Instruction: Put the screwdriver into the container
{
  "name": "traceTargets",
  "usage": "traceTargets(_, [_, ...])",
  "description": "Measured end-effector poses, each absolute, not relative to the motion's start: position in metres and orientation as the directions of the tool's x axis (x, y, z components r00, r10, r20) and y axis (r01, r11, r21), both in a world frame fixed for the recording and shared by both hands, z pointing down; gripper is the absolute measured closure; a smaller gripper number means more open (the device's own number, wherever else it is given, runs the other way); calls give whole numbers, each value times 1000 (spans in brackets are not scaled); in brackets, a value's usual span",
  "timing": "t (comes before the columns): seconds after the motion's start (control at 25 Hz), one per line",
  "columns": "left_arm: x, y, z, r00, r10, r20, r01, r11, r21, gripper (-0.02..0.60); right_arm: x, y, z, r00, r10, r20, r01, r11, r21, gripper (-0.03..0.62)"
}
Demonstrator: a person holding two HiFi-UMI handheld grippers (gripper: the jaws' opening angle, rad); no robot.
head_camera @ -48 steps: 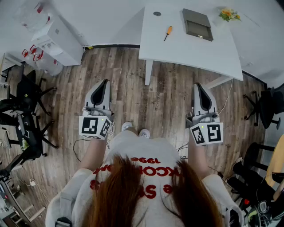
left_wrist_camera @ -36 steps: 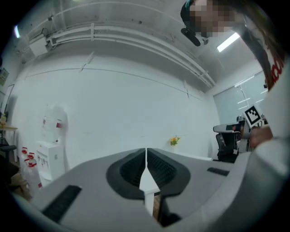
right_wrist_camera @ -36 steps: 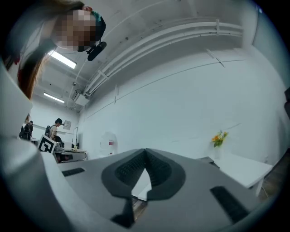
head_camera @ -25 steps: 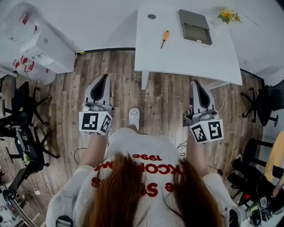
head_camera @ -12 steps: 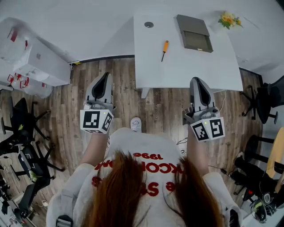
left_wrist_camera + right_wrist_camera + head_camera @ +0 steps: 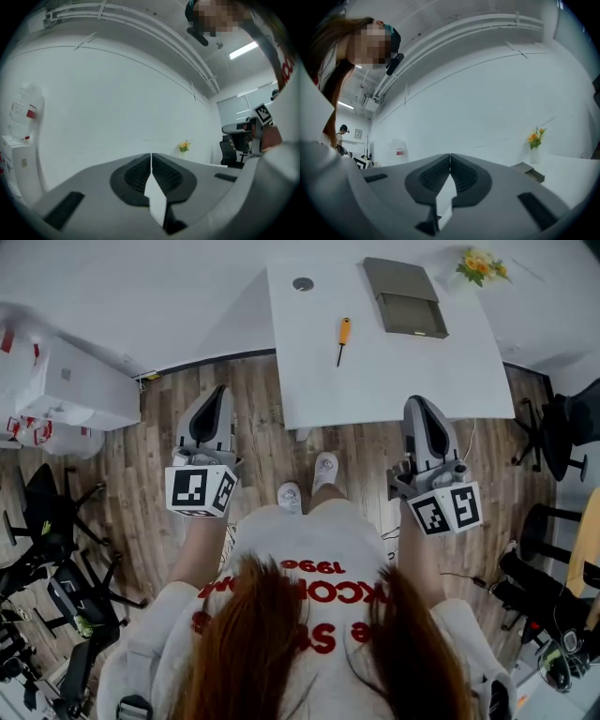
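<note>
An orange-handled screwdriver [image 6: 342,337] lies on the white table [image 6: 394,362], left of a grey open container [image 6: 406,298] at the table's back. My left gripper [image 6: 215,399] hangs over the wood floor, short of the table and to its left, jaws shut with nothing in them. My right gripper [image 6: 421,413] sits at the table's near edge, also shut and empty. In the left gripper view the jaws [image 6: 151,157] meet against a white wall. The right gripper view shows shut jaws [image 6: 450,159] and the container [image 6: 528,170] far off on the right.
A small vase of yellow flowers [image 6: 481,265] stands at the table's back right. A round grommet [image 6: 302,283] marks the table's back left. White boxes [image 6: 70,385] sit by the wall at left. Black office chairs [image 6: 52,549] stand on the left, more chairs [image 6: 562,427] on the right.
The person has walked toward the table: it and the screwdriver have come nearer in the head view. Both grippers stay shut and keep their place before the body.
</note>
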State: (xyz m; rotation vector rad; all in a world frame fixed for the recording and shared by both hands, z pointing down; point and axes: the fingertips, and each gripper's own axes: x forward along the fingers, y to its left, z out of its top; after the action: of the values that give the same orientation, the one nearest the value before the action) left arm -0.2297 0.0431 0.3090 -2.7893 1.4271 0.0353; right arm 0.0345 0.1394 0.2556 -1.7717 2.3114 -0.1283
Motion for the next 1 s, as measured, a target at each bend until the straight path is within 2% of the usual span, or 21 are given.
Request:
traceTargets(0.48, [-225, -4, 302, 528, -848, -42, -849, -529, 2, 568, 41, 60, 252, -332, -933, -141, -916, 355, -189, 588])
traceTargets(1.0, [-193, -85, 302, 399, -917, -16, -917, -399, -8, 569, 91, -58, 261, -437, -891, -120, -863, 454, -223, 588])
